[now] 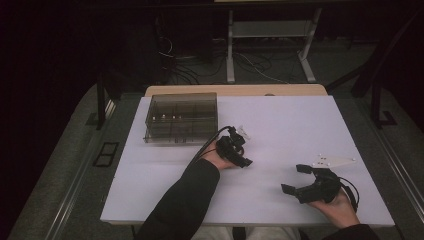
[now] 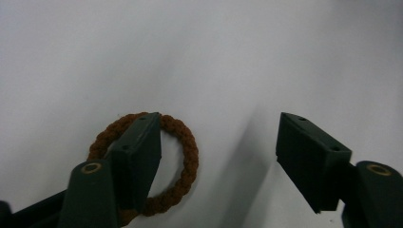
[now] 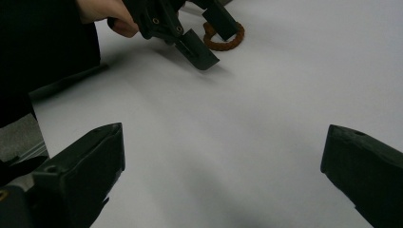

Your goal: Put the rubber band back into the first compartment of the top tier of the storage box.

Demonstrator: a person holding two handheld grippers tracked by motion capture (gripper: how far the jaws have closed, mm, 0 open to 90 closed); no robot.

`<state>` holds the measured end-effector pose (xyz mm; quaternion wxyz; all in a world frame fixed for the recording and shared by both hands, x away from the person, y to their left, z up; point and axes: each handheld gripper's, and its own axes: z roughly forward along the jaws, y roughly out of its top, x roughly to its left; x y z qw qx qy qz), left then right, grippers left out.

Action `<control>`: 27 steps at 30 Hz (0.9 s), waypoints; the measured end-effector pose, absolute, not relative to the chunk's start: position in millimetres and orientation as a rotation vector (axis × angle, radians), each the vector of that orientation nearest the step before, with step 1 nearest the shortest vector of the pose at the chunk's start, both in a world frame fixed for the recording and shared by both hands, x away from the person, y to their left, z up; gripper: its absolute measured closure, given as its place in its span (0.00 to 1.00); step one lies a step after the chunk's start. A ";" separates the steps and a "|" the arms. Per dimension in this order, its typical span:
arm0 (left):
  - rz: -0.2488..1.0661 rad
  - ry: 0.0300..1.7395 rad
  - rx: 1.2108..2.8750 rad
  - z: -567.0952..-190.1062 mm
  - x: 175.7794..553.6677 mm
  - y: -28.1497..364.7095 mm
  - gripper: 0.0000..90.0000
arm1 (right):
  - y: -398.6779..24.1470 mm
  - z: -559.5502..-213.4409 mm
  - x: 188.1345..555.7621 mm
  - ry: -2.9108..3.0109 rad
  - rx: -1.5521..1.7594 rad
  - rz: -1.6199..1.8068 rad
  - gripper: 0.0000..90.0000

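With the brown braided cord ring [image 2: 183, 156] lying flat mid-worktop, the left gripper [image 2: 216, 156] straddles its rim, jaws apart and not yet pinching, so closing on the cord comes next; the right gripper [image 3: 223, 180] waits wide open.

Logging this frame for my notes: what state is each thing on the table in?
Brown braided ring: flat on the white table, one jaw of the left gripper over it, not pinched.
Left gripper: open, jaws apart.
Right gripper: open, nothing between its jaws.
Compartment box: clear lid shut.
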<state>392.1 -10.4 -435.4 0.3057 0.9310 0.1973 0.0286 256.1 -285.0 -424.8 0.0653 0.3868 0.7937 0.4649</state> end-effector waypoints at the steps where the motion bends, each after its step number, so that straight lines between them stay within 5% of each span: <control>1: 0.083 0.515 2.467 -435.7 392.5 -10.6 0.39 | -285.0 -424.8 256.0 2.395 1.168 1.402 0.00; 9: 0.119 0.553 2.444 -437.3 389.1 -12.0 0.55 | -285.2 -424.9 256.6 2.392 1.172 1.403 0.00; 18: 0.179 0.549 2.437 -438.2 388.7 -8.8 0.90 | -286.0 -424.7 257.5 2.378 1.183 1.417 0.00; 27: 0.133 0.551 2.419 -438.3 386.9 -10.1 0.94 | -286.0 -424.9 257.9 2.377 1.186 1.419 0.00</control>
